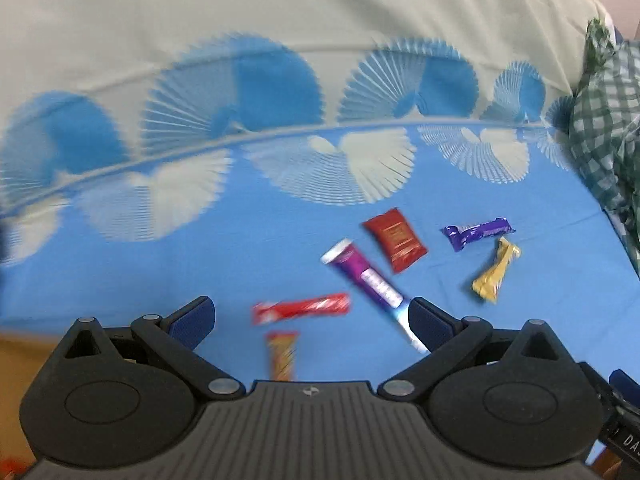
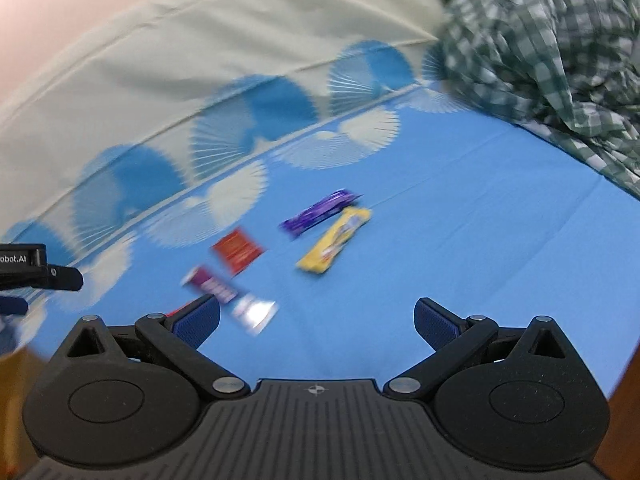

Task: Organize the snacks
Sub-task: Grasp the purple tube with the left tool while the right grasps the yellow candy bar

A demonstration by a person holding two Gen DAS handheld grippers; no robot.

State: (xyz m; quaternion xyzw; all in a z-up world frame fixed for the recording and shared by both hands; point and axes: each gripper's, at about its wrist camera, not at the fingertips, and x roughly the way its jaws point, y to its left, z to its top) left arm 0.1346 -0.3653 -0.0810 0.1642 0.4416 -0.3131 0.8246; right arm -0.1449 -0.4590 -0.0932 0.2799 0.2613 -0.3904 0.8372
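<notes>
Several snacks lie on a blue bedsheet (image 1: 120, 288). In the left wrist view I see a long red bar (image 1: 301, 308), an orange bar (image 1: 282, 354), a purple tube (image 1: 368, 280), a dark red packet (image 1: 395, 239), a purple bar (image 1: 478, 233) and a gold bar (image 1: 496, 270). My left gripper (image 1: 310, 318) is open and empty above the red bar. In the right wrist view the purple bar (image 2: 320, 213), yellow bar (image 2: 334, 240), red packet (image 2: 237, 250) and purple tube (image 2: 228, 296) lie ahead. My right gripper (image 2: 316, 318) is open and empty.
A green checked cloth (image 2: 540, 48) is bunched at the right, also showing in the left wrist view (image 1: 608, 128). A cream sheet area (image 1: 280, 8) lies beyond the blue part. The left gripper's body (image 2: 32, 268) shows at the left edge. Wooden floor (image 1: 20, 360) shows at the lower left.
</notes>
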